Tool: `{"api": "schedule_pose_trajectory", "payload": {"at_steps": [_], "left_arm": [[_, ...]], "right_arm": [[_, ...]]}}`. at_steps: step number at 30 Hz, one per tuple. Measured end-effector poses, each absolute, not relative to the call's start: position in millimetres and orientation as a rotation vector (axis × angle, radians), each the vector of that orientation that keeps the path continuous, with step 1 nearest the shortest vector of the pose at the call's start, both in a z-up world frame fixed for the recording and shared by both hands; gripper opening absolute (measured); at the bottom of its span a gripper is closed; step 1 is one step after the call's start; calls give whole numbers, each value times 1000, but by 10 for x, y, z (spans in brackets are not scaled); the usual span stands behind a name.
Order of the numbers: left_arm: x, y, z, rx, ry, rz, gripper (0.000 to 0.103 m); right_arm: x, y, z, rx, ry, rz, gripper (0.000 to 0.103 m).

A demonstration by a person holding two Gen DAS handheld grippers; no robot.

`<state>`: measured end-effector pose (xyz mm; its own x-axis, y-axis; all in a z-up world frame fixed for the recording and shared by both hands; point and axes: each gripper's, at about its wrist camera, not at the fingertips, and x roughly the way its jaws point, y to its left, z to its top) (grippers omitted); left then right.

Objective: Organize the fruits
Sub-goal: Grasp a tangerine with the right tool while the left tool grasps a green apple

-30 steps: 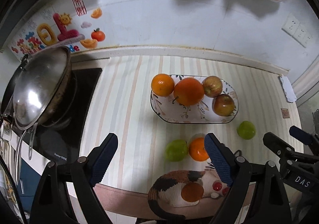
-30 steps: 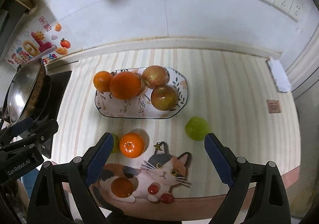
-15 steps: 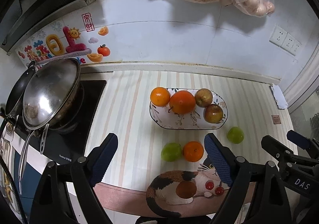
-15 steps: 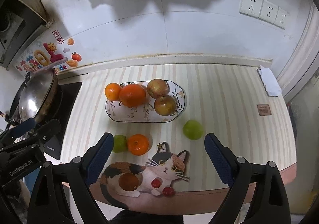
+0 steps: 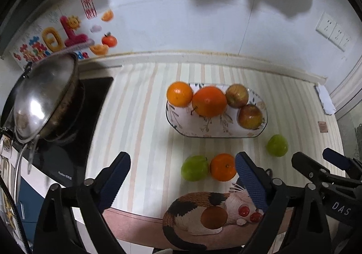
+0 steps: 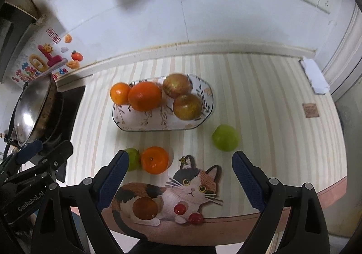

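Between the left gripper (image 5: pixel 182 177) and the plate (image 5: pixel 181 124), a tangerine (image 5: pixel 222 167) lay just ahead, rightward; both it and the right gripper (image 6: pixel 179 172) gaped, empty.

Readable markings on the 2 handheld grippers

The black right gripper (image 5: pixel 334 172), seen from the left wrist, bears white letters "DAS"; the black left gripper (image 6: pixel 34 159), seen from the right wrist, reads "GenRobot.AI". The colourful wall sticker (image 5: pixel 61 39) lettering is too blurred to read.

Plate (image 5: pixel 181 127): centre of frame, on worktop (image 5: pixel 140 118), four fruits in it.
Loose fruits: three, below plate.
Wok (image 5: pixel 43 100): left edge.
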<state>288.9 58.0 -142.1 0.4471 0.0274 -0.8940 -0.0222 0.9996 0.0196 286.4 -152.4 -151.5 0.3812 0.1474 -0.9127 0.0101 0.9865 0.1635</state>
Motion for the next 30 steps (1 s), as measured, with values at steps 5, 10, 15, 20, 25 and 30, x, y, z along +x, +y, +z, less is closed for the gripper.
{"api": "schedule_pose_trajectory", "payload": {"at_steps": [5,10,15,20,25,30], "left_arm": [[3072,696,-1749,-7,1178,60,95],[3236,900,-2136,-66,1297,83,95],[3317,1020,-2399,-122,1380,86,95],[3360,1071,-2596,-177,1450,74,95],[3402,1090,-2797,-258,1522,50,95],[3423,1039,-2847,-234,1540,41,95]], "right_arm": [[3020,-1444,-1914,184,1261,124,94],[3188,-1272,-2374,201,1348,175,94],[3312,-1088,-2858,201,1448,212,94],[3419,-948,-3295,221,1527,239,93],[3494,-863,-3527,278,1548,283,70],[3492,-829,-3513,241,1529,302,66]]}}
